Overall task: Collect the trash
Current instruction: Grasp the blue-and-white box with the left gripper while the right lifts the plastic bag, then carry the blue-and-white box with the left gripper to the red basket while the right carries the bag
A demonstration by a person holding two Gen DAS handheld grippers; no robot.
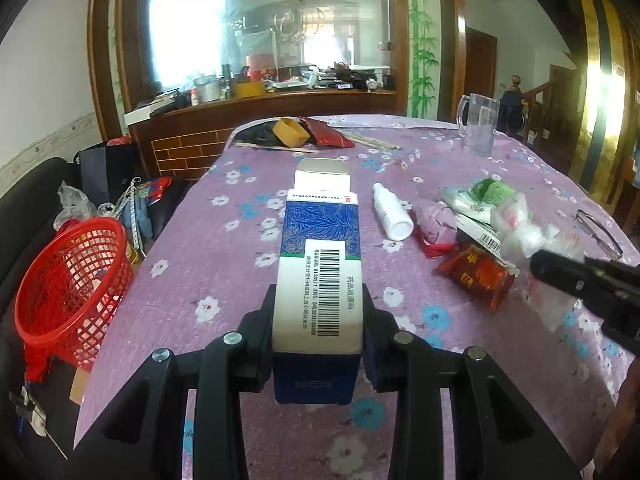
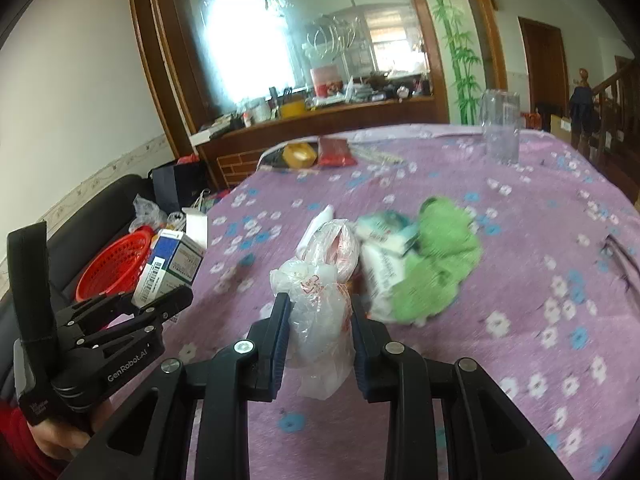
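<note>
Item: left gripper (image 1: 318,312) — clamped on a blue-and-white box (image 1: 320,256), barcode side up, end flap open at the far end. Box is carried above the table (image 1: 192,264), pointing away along the fingers.

Item: right gripper (image 2: 318,336) — jaws either side of a crumpled clear bag (image 2: 320,320); the pads look to touch it, but whether it is firmly pinched cannot be told, the view being blurred.

Item: red basket (image 1: 72,280) — off the table's left edge, well apart from the box; judged the likely trash bin.

Remaining on the table: white bottle (image 1: 392,212), red wrapper (image 1: 476,276), green cloth (image 2: 444,264), white packets (image 2: 384,252), clear jug (image 1: 478,124), glasses (image 1: 596,228).

Step in hand, as judged: carry the box to the basket.
- Swing left clear of the table edge before lowering.
- Bring the box's open end over the rim, tip it down, then release — the box is long and could catch the mesh rim and fall outside.
- Close the right fingers fully before lifting; thin film slips easily.
</note>
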